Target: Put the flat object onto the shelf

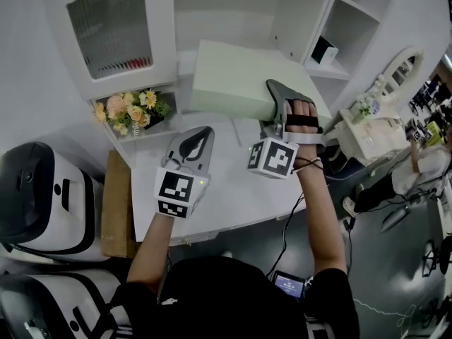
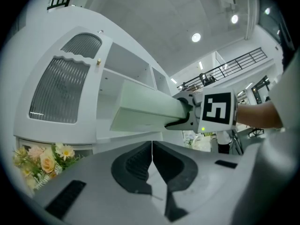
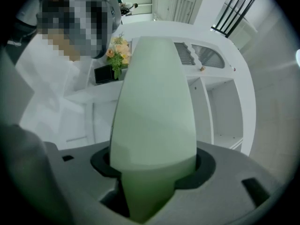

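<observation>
Flat object [image 1: 229, 83], pale green, aloft at 12 o'clock before the shelf [image 1: 240, 20], near edge pinched in right hand-held gripper [image 1: 277, 96]; left hand-held gripper [image 1: 199, 138] pressed together, empty, over the bench [image 1: 233, 189]. Probably light, stiff, smooth: apt to twist from an edge grip.

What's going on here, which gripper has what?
A person is working two handheld grippers in front of a white shelf unit. The right gripper is clamped on one end of a pale green flat box and holds it out toward the unit's open middle compartment. The box looks raised, not yet set down. The left gripper is shut with nothing between its jaws and hovers over the white table. A bunch of flowers sits in a lower cubby to the left.
</observation>
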A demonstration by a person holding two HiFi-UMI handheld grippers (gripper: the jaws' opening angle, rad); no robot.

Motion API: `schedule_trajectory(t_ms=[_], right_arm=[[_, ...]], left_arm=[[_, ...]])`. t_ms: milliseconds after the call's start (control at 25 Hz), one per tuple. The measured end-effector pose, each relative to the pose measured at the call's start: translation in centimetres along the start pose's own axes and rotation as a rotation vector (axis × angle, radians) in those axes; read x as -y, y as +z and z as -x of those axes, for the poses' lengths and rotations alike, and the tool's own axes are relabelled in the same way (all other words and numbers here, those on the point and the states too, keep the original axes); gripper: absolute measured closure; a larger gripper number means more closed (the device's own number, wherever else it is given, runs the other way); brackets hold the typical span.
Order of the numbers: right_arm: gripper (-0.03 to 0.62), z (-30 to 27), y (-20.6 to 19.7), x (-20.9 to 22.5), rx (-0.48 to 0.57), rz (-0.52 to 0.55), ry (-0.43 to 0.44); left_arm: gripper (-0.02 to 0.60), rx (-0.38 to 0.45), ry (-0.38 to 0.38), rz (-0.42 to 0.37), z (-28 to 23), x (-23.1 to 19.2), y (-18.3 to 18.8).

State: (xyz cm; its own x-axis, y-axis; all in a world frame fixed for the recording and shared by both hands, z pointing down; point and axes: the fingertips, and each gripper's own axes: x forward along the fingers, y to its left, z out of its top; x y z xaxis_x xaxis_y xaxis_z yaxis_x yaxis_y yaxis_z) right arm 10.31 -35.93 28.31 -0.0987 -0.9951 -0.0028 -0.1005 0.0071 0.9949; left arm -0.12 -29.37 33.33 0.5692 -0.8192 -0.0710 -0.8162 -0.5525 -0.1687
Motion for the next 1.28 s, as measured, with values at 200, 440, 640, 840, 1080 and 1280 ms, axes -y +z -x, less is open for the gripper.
schedule_trajectory(t_ms=[200,440,640,840,1080,1280], right_arm=[[0.318,-0.2,0.2,-0.1,0.014,0.019,-0.001],[0.317,-0.7,0.2,-0.3,0.03,0.044,-0.001],[0.316,-1.3,0.3,-0.6,0.045,0.074,0.006],[0.316,-1.9,0.6,-1.0,0.069,0.085,0.008],[0.313,-2.9,0.8,-1.1,0.088,0.08,0.018],[0.307,-3.7,0.6,-1.3,0.094,0.073,0.031]], left_arm=[[0.575,-0.019,0.004,0.009,-0.1,0.1,-0.4],[0.575,-0.006,0.023,-0.002,-0.4,-0.1,-0.4],[0.575,-0.008,0.038,-0.002,-0.6,-0.3,-0.4],[0.575,-0.014,0.059,-0.002,-0.7,-0.6,-0.7],[0.575,-0.019,0.079,-0.003,-1.0,-0.9,-1.0],[0.575,-0.025,0.094,0.005,-1.4,-1.1,-1.2]])
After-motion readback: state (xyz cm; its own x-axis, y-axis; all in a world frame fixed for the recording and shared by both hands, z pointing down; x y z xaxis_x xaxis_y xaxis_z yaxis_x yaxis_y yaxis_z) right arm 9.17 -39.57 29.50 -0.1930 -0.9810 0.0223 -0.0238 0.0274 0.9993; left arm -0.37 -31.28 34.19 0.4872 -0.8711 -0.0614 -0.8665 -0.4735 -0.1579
